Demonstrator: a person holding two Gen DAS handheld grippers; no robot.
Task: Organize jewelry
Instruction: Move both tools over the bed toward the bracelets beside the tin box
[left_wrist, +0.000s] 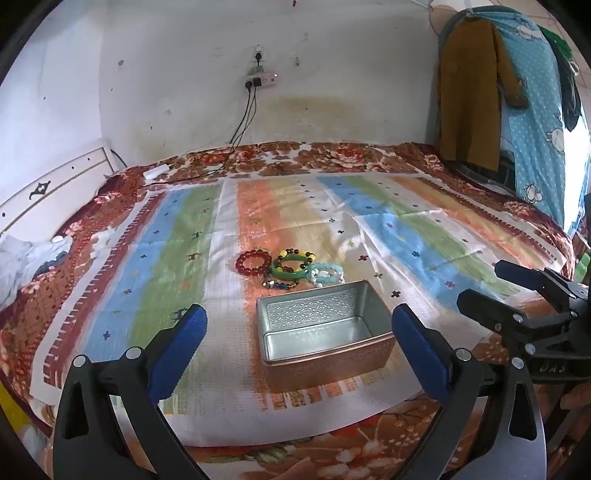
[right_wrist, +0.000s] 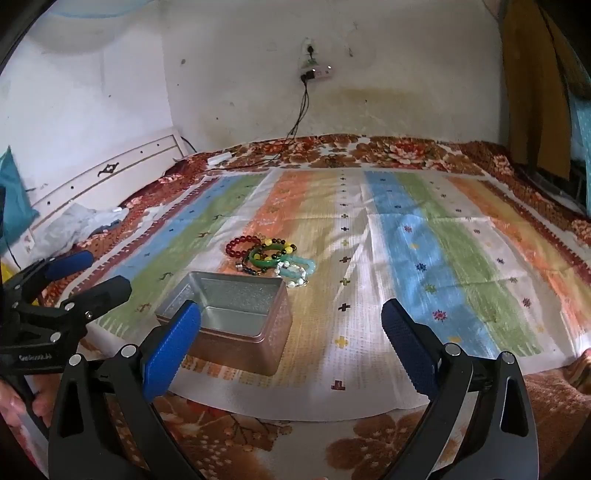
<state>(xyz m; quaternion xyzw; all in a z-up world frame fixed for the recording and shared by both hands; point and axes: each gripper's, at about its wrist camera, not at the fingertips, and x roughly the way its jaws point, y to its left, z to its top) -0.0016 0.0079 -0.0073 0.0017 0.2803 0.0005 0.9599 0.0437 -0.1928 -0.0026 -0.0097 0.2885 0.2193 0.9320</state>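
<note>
Open rectangular copper-toned metal tin sits empty on a striped multicolour cloth spread over the bed. Just behind it lies a cluster of beaded bracelets: red, green, pale blue, dark mixed. Left gripper and right gripper hover near the tin, fingers spread wide, grasping nothing.

Soft daylight enters from the right, where a bright window patch blows out beside the blue dotted curtain. The glossy striped cloth carries pale sheen beyond the open embossed metal tin, whose silver inside glints. The tin casts a faint shadow toward the left. Both views bend strongly at their rims, with dark vignetted corners. The white stained wall looks evenly lit; fine detail is slightly soft throughout.
</note>
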